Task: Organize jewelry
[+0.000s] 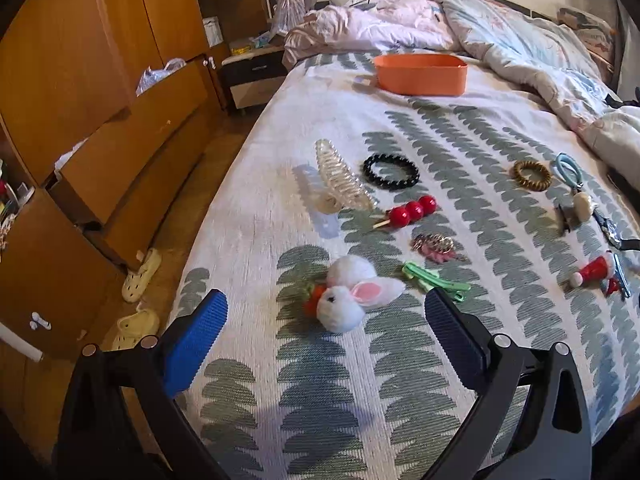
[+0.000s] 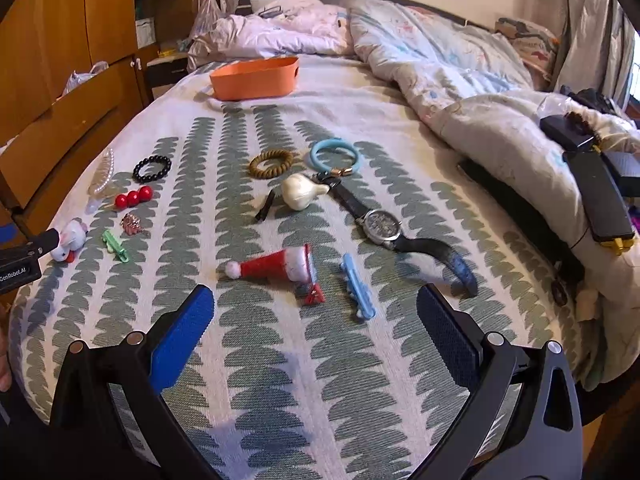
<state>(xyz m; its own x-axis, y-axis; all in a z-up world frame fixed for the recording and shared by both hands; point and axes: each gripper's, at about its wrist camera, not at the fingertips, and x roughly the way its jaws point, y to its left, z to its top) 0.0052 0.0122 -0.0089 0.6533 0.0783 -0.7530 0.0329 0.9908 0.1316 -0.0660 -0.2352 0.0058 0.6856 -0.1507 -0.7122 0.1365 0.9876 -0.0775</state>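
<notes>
While both your left tongs (image 1: pixel 326 322) and right tongs (image 2: pixel 316 320) hang released above the bed, nothing is gathered yet, so drop onto the bunny clip (image 1: pixel 348 294), well short of the orange bin (image 1: pixel 421 73).

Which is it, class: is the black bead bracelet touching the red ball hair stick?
Apart. The left wrist view shows a strip of bedspread between the black bead bracelet and the red ball hair stick.
</notes>
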